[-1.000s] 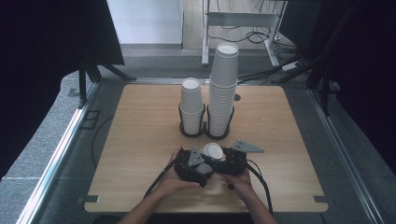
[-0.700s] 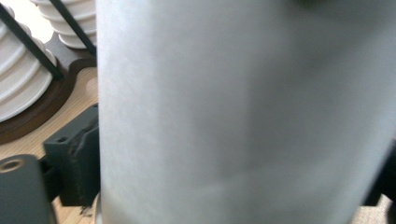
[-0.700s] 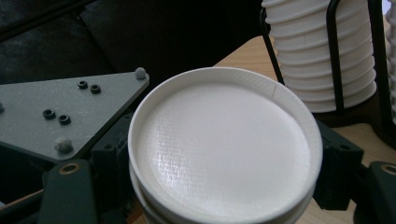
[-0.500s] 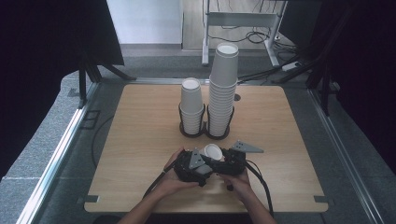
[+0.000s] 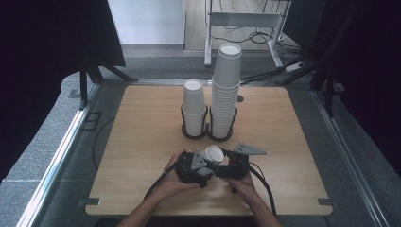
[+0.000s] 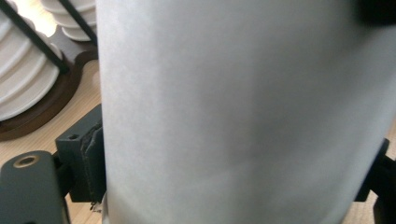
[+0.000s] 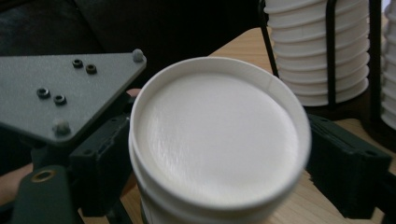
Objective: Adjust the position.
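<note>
2 cup stacks (image 5: pixel 225 90) in a wire holder (image 5: pixel 208 134) on the table (image 5: pixel 137 142).

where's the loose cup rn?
High view: the cup is near the table's front edge, between the two claws, just in front of the two cup stacks in their holder.

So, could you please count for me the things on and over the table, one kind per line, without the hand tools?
Stacks of white paper cups: 2, the short stack and the tall stack
Black wire holder: 1
Loose white paper cup: 1, perhaps nested with another; I cannot tell
Wooden table: 1
Total: 5
</note>
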